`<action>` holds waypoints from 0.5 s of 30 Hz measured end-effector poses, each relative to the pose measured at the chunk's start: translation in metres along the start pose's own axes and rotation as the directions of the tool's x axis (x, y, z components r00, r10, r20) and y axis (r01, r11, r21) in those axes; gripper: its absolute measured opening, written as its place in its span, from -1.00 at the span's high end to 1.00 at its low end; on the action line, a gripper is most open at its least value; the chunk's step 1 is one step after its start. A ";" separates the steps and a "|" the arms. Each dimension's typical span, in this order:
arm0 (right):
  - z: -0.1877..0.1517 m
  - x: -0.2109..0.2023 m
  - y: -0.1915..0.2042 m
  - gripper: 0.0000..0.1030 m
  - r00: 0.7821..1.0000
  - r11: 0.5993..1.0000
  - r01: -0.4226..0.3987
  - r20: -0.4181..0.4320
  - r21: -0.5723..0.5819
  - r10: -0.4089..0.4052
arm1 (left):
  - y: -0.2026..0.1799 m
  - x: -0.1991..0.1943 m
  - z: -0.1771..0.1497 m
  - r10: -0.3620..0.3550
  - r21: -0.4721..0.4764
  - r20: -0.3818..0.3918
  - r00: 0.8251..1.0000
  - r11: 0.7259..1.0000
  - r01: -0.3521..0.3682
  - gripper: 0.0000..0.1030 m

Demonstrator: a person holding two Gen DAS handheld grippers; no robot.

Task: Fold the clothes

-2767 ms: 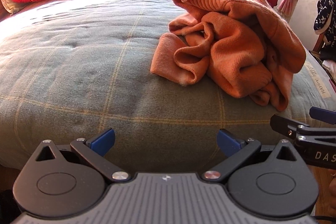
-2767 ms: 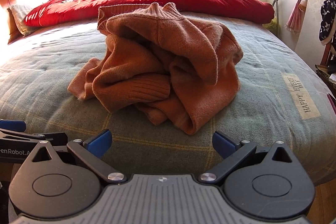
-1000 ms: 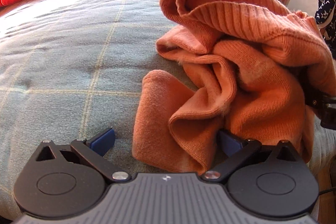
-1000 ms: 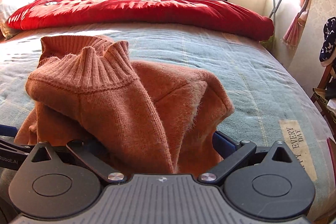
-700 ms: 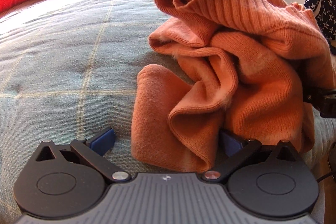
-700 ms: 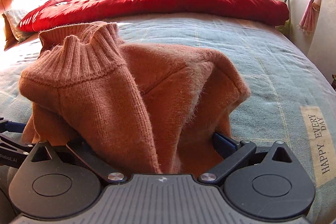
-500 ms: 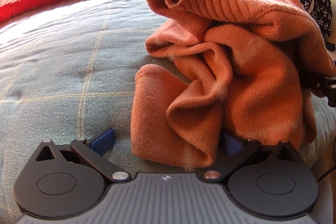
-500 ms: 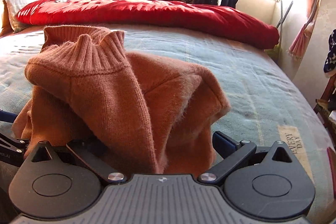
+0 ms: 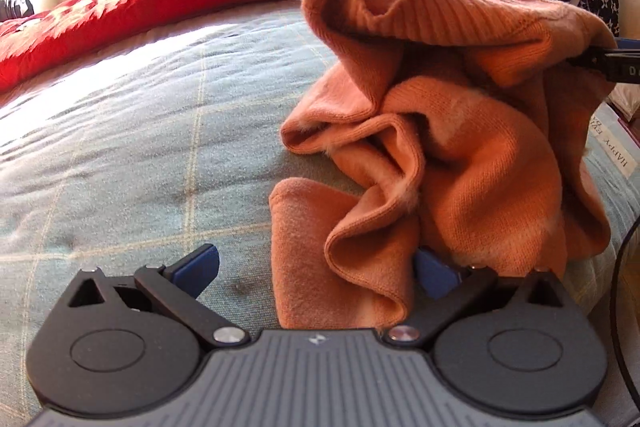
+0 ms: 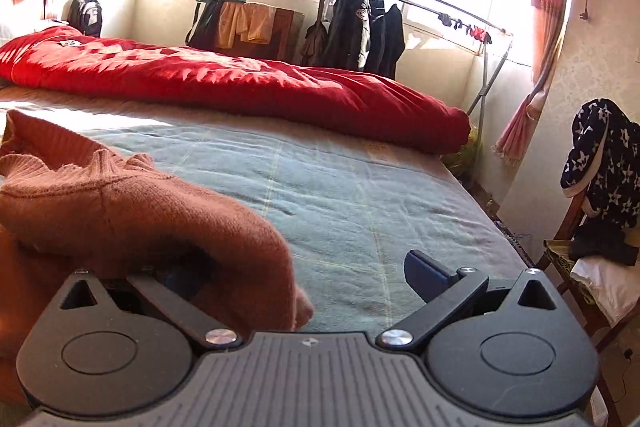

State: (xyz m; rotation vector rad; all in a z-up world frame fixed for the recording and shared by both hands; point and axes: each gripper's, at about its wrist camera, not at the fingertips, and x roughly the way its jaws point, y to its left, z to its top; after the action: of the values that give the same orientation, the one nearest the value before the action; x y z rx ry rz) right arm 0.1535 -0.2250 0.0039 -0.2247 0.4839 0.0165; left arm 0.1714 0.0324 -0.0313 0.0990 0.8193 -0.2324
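Observation:
An orange knitted sweater [image 9: 452, 131] lies crumpled on the grey-green plaid bedspread [image 9: 140, 131]. My left gripper [image 9: 316, 267] is open, with a fold of the sweater between its blue fingers. My right gripper [image 10: 300, 275] is open. The sweater [image 10: 120, 211] drapes over its left finger, and the right finger [image 10: 424, 273] is bare. In the left wrist view the right gripper's finger [image 9: 612, 65] pokes under the sweater's raised ribbed edge.
A red duvet [image 10: 240, 83] lies rolled along the far side of the bed. A clothes rack with dark jackets [image 10: 360, 27] stands behind it. A chair with a star-patterned garment [image 10: 600, 171] stands right of the bed. A label patch [image 9: 616, 151] marks the bedspread.
My right gripper has lifted and swung right, raising the sweater's ribbed edge. The sweater now covers only its left finger. The left gripper has stayed around the fold.

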 end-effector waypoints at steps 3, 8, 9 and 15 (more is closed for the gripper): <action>0.008 0.014 -0.016 -1.00 0.999 0.999 0.040 0.000 0.020 -0.040 | 0.008 -0.003 0.011 -0.008 -0.016 0.027 1.000 1.000 0.008 -0.99; 0.016 0.020 -0.025 -1.00 1.000 0.999 0.021 -0.019 0.040 -0.020 | 0.016 -0.008 0.027 -0.052 -0.046 0.062 0.997 0.997 0.055 -0.99; 0.016 0.017 -0.024 -1.00 1.000 0.999 -0.008 -0.017 0.037 0.009 | 0.016 -0.006 0.031 -0.062 -0.040 0.071 0.996 0.997 0.065 -0.99; 0.012 0.010 -0.005 -1.00 0.994 0.994 -0.111 -0.026 -0.025 0.110 | 0.011 -0.001 0.053 -0.071 0.005 0.117 0.991 0.997 0.071 -0.99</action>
State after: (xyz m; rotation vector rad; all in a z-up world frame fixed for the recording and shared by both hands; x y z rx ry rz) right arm 0.1684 -0.2275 0.0100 -0.2238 0.5203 0.1282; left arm 0.2109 0.0334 0.0055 0.0567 0.7064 -0.3027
